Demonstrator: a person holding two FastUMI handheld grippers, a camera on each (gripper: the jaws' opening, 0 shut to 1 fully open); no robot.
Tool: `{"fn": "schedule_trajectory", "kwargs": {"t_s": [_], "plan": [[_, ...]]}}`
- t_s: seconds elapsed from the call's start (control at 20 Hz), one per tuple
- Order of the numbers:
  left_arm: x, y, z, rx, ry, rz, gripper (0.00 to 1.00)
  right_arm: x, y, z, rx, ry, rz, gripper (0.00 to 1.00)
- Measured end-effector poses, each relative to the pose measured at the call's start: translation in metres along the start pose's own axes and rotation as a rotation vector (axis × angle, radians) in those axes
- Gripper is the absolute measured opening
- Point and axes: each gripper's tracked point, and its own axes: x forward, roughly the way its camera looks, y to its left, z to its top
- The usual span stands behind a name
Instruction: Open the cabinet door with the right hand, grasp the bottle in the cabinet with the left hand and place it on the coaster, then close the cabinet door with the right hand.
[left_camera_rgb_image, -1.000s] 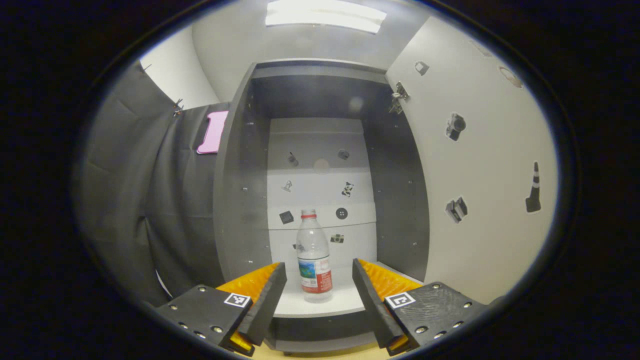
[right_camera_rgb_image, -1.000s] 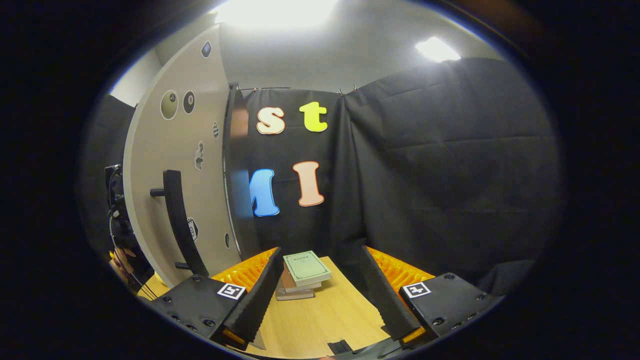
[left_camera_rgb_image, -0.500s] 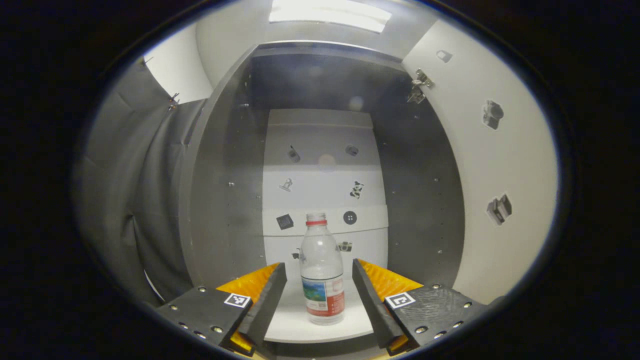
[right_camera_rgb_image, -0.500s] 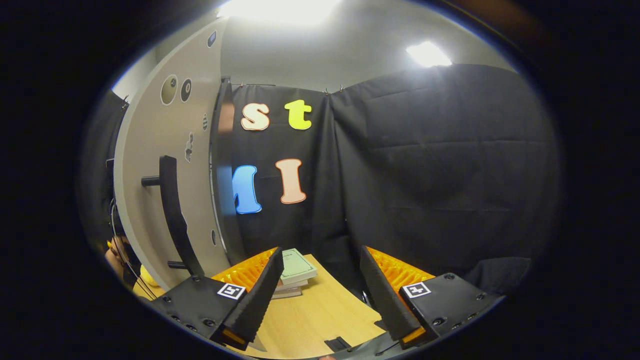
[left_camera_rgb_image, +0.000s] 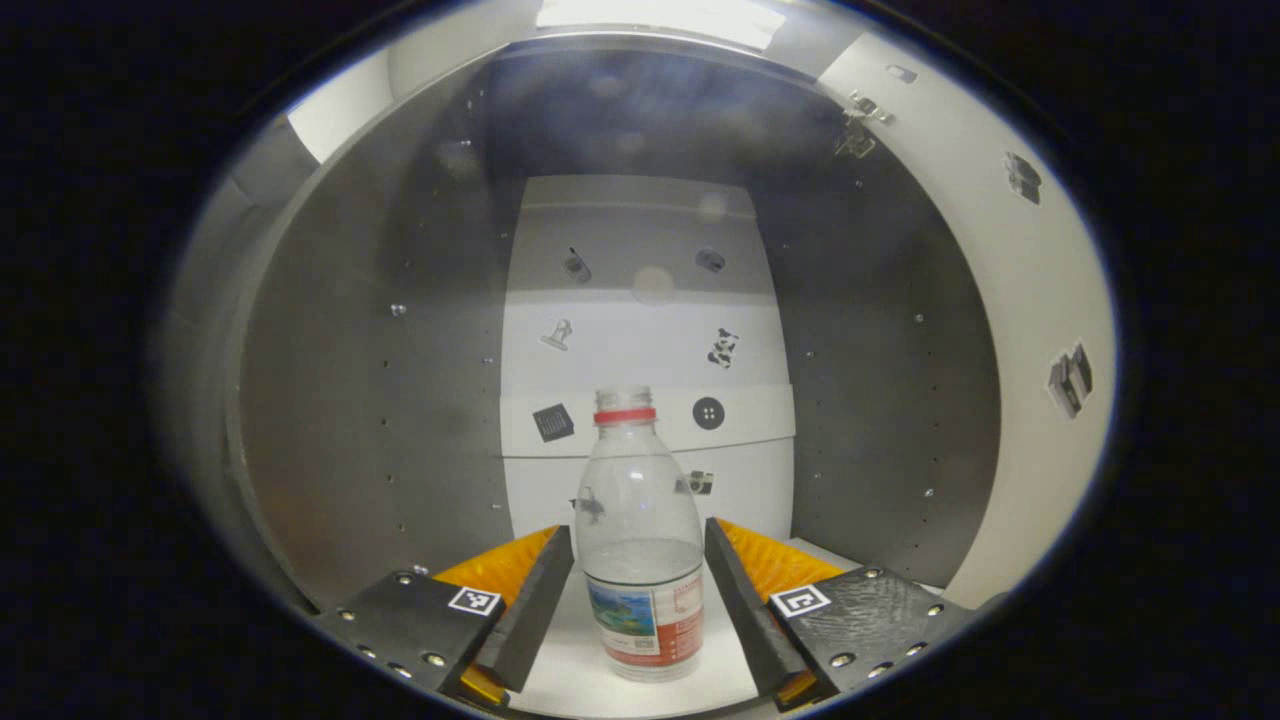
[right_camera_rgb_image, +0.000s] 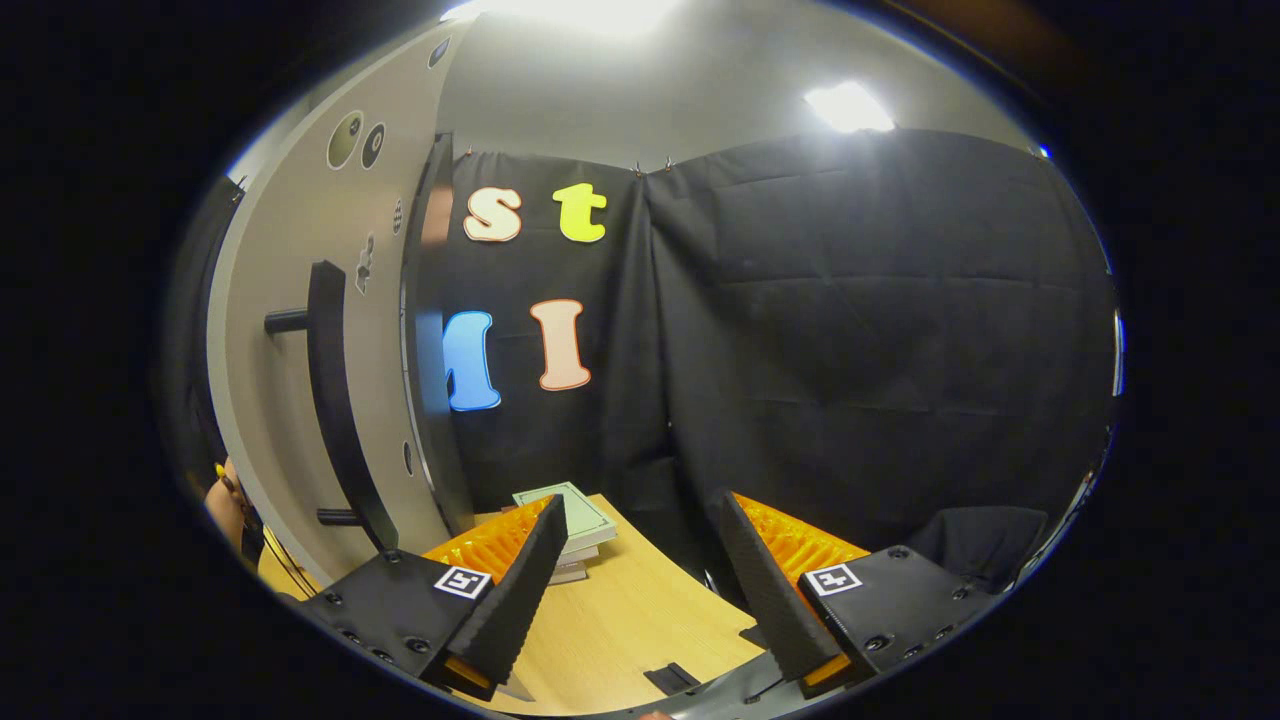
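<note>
In the left gripper view a clear plastic bottle (left_camera_rgb_image: 640, 540) with a red neck ring and a coloured label stands upright on the white cabinet floor (left_camera_rgb_image: 560, 680). My left gripper (left_camera_rgb_image: 638, 580) is open, with a finger on each side of the bottle's lower body and a thin gap on both sides. The cabinet door (left_camera_rgb_image: 1040, 330) stands swung open at the right. In the right gripper view my right gripper (right_camera_rgb_image: 635, 570) is open over the wooden table (right_camera_rgb_image: 640, 640) with nothing between its fingers. The open door (right_camera_rgb_image: 300, 330) and its black bar handle (right_camera_rgb_image: 335, 400) stand to its left.
Grey cabinet side walls (left_camera_rgb_image: 380, 400) close in on both sides of the bottle. A stack of books (right_camera_rgb_image: 575, 525) lies on the table behind the right gripper's left finger. A person's hand (right_camera_rgb_image: 225, 500) shows at the far left, past the door.
My left gripper has moved forward into the cabinet, so the bottle now stands between its fingers. The right gripper has drifted to the right, away from the door handle.
</note>
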Motion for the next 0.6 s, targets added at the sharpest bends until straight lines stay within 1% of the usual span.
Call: {"fn": "schedule_trajectory", "kwargs": {"t_s": [0.25,0.3,0.4,0.55,0.6], "plan": [[0.007,0.004,-0.004,0.036,0.014,0.015,0.82,0.002,0.005,-0.002,-0.007,0.006,0.003,0.98],[0.004,0.005,-0.002,0.032,0.012,0.014,0.84,0.003,0.005,-0.002,-0.005,0.003,0.007,0.98],[-0.003,0.007,0.008,0.016,-0.013,0.010,0.78,0.004,0.006,0.000,-0.007,-0.008,0.016,0.98],[-0.025,0.013,0.032,0.012,-0.063,0.026,0.77,0.006,0.007,-0.004,-0.003,0.004,0.048,0.98],[-0.033,0.013,0.039,0.011,-0.074,0.023,0.75,0.008,0.005,-0.004,-0.003,0.003,0.052,0.98]]}}
